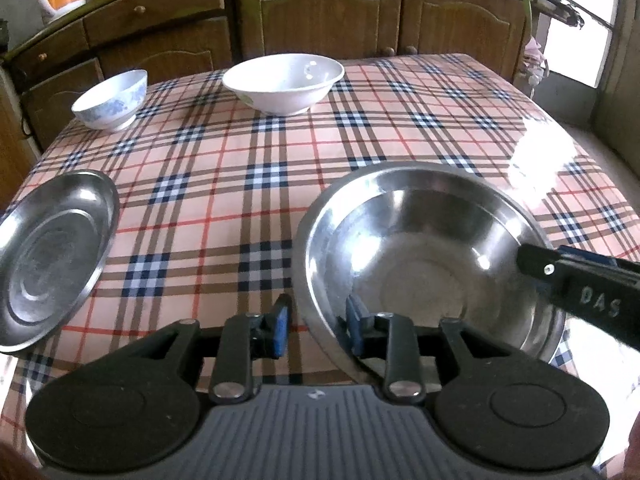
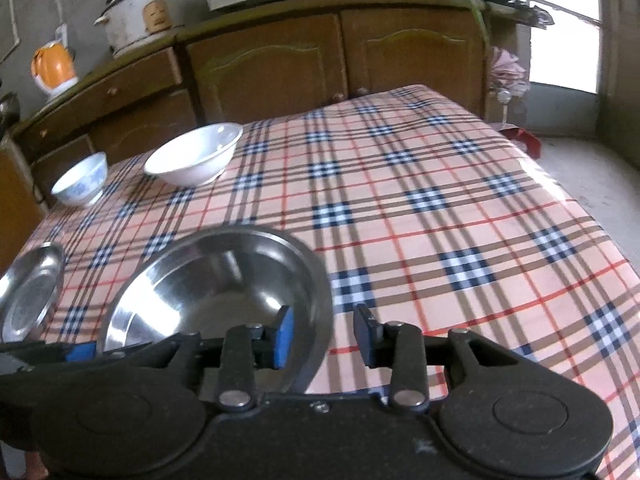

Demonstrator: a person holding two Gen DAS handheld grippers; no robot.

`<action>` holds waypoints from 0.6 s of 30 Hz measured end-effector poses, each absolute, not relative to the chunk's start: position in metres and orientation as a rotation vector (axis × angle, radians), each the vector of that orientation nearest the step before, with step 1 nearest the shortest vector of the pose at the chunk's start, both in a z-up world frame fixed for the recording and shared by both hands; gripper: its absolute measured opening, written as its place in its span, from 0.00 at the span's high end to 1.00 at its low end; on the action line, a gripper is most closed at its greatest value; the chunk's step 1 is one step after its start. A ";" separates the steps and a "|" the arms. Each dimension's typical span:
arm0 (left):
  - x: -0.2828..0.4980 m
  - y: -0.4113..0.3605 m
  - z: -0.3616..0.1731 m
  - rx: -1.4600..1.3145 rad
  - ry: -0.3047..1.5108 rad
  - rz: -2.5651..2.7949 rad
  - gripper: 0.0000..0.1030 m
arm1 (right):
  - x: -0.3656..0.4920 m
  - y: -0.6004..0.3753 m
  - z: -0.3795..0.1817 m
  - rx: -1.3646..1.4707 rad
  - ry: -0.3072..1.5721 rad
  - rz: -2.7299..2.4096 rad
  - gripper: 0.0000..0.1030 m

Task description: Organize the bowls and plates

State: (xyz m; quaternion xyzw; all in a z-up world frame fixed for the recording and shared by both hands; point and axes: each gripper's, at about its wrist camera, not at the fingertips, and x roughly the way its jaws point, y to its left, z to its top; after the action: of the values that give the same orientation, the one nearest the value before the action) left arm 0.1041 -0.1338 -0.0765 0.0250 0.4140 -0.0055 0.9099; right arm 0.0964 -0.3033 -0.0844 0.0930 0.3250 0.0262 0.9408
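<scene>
Left wrist view | left gripper (image 1: 316, 328) fingers apart, steel bowl (image 1: 424, 256) rim between them, not pinched | right gripper (image 2: 326, 338) fingers apart astride the opposite rim, not pressing | plate (image 1: 52, 256) left of fingers | white bowl (image 1: 284, 82) far ahead

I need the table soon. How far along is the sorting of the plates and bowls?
Done: nothing is stacked yet. In hand: left gripper and right gripper straddle opposite rims of the large steel bowl, fingers apart, not pressing. Left: steel plate, wide white bowl and small blue-patterned bowl sit separately on the checked tablecloth.
</scene>
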 end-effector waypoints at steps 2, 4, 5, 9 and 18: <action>0.102 -0.130 -0.074 0.044 0.860 -0.005 0.58 | 0.093 -0.307 -0.082 0.202 0.644 0.047 0.59; 0.099 -0.125 -0.070 0.035 0.862 -0.010 0.56 | 0.091 -0.309 -0.079 0.211 0.630 0.051 0.57; 0.097 -0.123 -0.068 0.034 0.861 -0.008 0.57 | 0.090 -0.310 -0.078 0.216 0.624 0.060 0.57; 0.093 -0.113 -0.058 0.020 0.854 0.006 0.53 | 0.083 -0.303 -0.071 0.182 0.607 0.096 0.57; 0.089 -0.100 -0.045 -0.033 0.832 0.006 0.44 | 0.072 -0.292 -0.051 0.164 0.585 0.149 0.45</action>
State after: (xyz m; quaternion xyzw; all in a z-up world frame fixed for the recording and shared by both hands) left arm 0.0895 -0.0998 -0.0453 -0.0159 0.4043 0.0027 0.9145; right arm 0.0720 -0.2918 -0.0505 0.0805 0.2877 0.0733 0.9515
